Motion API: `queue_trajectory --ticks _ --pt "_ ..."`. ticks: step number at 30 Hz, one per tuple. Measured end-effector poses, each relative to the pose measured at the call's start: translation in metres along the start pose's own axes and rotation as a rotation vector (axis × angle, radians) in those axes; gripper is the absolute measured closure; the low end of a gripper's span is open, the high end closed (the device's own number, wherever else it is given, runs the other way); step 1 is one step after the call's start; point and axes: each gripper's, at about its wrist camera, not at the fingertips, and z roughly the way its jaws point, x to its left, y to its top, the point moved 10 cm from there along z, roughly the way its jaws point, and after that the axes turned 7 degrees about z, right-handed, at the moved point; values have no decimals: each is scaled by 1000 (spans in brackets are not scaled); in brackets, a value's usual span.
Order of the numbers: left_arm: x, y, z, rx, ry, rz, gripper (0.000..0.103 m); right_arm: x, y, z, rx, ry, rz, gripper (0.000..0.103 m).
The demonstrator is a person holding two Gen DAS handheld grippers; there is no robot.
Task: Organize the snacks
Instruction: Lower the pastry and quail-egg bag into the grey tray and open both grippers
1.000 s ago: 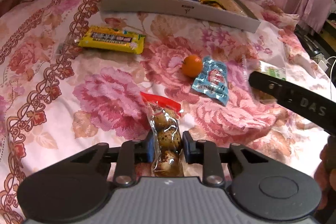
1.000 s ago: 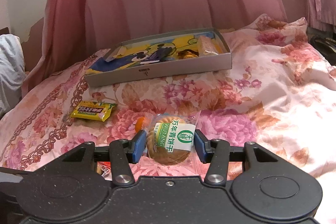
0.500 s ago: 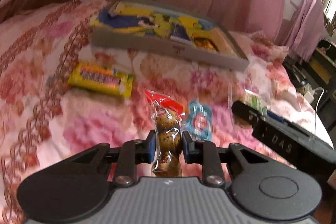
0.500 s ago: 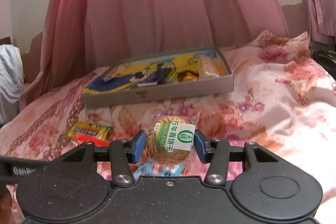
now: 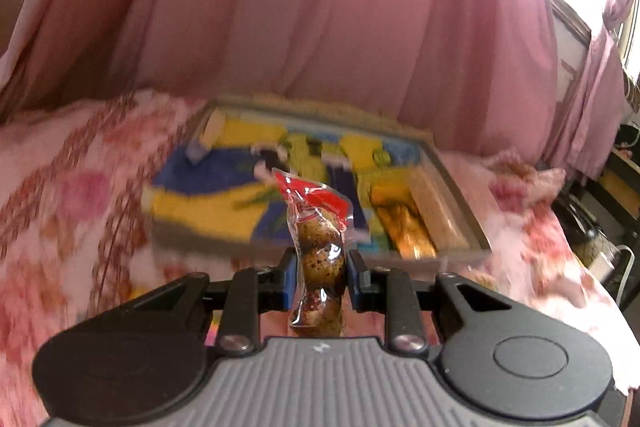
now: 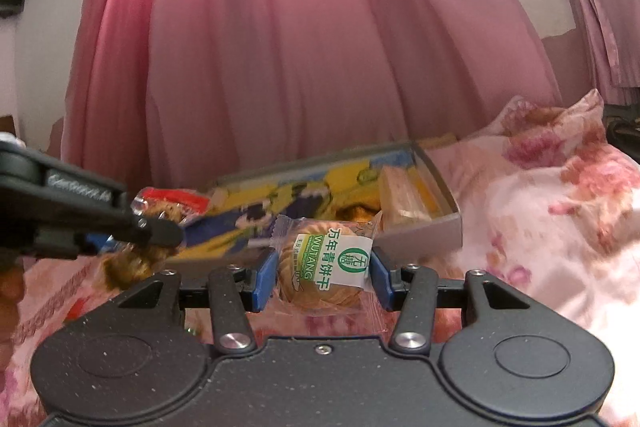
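Both snacks (image 5: 320, 247) (image 6: 326, 267) lifted toward tray (image 6: 420, 231).

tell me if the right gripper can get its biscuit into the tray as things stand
Probably yes. The right gripper is shut on the biscuit pack, and the open tray lies just ahead. The left gripper, holding the quail egg pack, crowds only the tray's left side.

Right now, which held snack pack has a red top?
The quail egg pack in the left claw: clear, speckled eggs, red top. The right claw holds a round biscuit pack with a green-and-white label.
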Motion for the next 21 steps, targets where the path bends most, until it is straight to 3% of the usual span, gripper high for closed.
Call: queue_trajectory --ticks 11,16,21 --pt "20 48 68 -28 122 6 75 -2 40 74 -65 40 -56 52" --pt "32 58 94 -11 152 -43 75 -5 37 97 -42 26 -68 52" --pt "33 56 116 22 172 -13 75 -6 28 107 -11 -4 -98 52"
